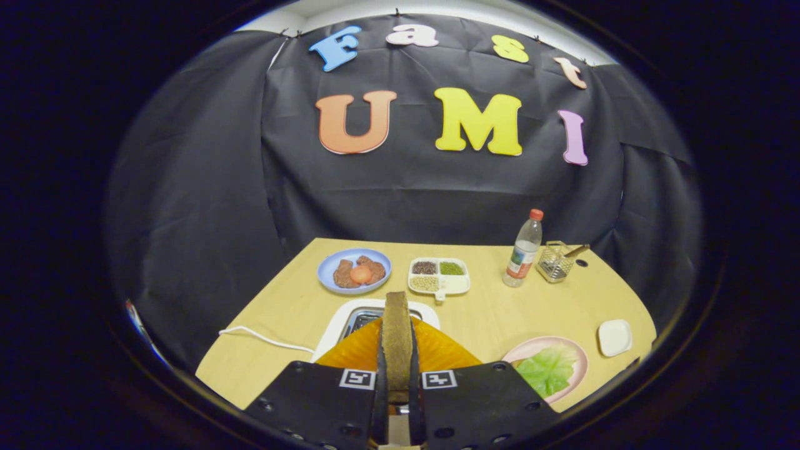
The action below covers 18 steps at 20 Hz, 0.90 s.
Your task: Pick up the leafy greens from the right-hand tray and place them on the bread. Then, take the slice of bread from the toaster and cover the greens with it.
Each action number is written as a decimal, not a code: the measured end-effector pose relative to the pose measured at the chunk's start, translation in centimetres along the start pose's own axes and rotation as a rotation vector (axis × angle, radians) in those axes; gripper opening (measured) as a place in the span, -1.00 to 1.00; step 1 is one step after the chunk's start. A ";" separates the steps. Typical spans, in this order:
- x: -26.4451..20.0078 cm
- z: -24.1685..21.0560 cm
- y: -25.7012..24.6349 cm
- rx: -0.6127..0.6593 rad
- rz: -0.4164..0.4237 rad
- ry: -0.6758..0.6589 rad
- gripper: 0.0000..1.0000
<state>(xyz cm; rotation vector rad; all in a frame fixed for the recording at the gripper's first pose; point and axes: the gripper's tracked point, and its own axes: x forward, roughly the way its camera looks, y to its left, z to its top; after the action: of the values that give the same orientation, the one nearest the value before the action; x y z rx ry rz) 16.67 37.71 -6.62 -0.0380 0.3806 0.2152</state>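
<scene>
Brown slice of bread [397, 340]: upright, edge-on, clamped between the two fingers of the gripper [397, 359], both pressing its faces; held above the white toaster [337, 325]. Green leafy lettuce [549, 369]: lying on pink round plate [578, 356], right of the fingers. Orange faceted surface [437, 350]: behind the fingers. Light wooden table [487, 312]: bears blue plate with brown pieces and an orange ball [354, 270], white divided dish of grains [439, 276], clear plastic bottle with red cap [524, 250], small white dish [614, 337]
</scene>
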 end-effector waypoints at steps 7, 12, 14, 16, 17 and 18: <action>-6.0 6.2 -2.0 0.074 0.059 -0.093 -0.75; -8.1 7.8 -8.5 0.066 -0.002 -0.174 -0.75; -7.9 7.0 -11.1 0.066 -0.036 -0.178 -0.76; -7.2 6.0 -13.6 0.058 -0.073 -0.174 -0.76; -6.7 5.3 -14.6 0.056 -0.087 -0.168 -0.76; -6.2 4.5 -15.4 0.061 -0.096 -0.157 -0.76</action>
<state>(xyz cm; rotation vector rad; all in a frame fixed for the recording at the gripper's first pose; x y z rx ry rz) 15.98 21.73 -0.17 0.0202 0.2280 0.1104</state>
